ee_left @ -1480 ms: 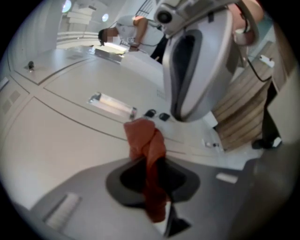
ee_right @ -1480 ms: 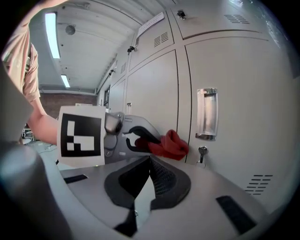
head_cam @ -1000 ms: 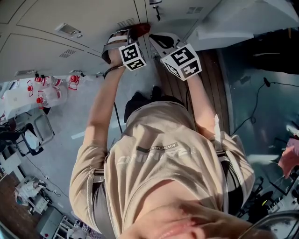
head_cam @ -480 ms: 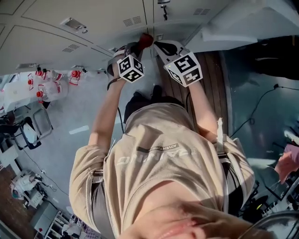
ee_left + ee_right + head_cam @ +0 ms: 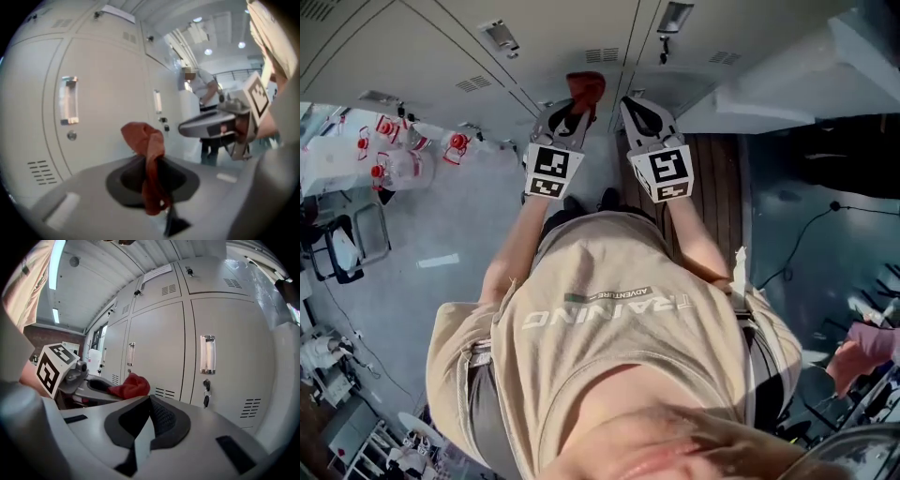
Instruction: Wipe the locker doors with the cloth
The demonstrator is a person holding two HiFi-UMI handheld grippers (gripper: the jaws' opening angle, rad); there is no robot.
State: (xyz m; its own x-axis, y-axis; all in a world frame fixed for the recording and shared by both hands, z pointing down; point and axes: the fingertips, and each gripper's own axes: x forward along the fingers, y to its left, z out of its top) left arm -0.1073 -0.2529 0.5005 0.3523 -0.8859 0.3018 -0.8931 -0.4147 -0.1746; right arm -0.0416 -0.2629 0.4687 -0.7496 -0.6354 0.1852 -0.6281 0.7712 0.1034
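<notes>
A red cloth (image 5: 584, 90) (image 5: 146, 154) (image 5: 130, 386) is pinched in my left gripper (image 5: 573, 112), which is shut on it; the cloth bunches out past the jaw tips, held a little off the pale grey locker doors (image 5: 441, 47) (image 5: 101, 108) (image 5: 159, 348). My right gripper (image 5: 636, 114) is beside the left one, jaws shut with nothing between them (image 5: 149, 401). Both point at the lockers. A door handle (image 5: 207, 354) and a key in its lock (image 5: 206, 398) show in the right gripper view.
Vent slots (image 5: 602, 55) and handles (image 5: 675, 16) mark the doors. A wooden bench (image 5: 712, 187) runs at the right. Spray bottles (image 5: 394, 159) stand on the floor at the left. Another person (image 5: 202, 89) stands farther along the lockers.
Both grippers have drawn back from the locker face and sit lower in the head view. The left one still holds the cloth.
</notes>
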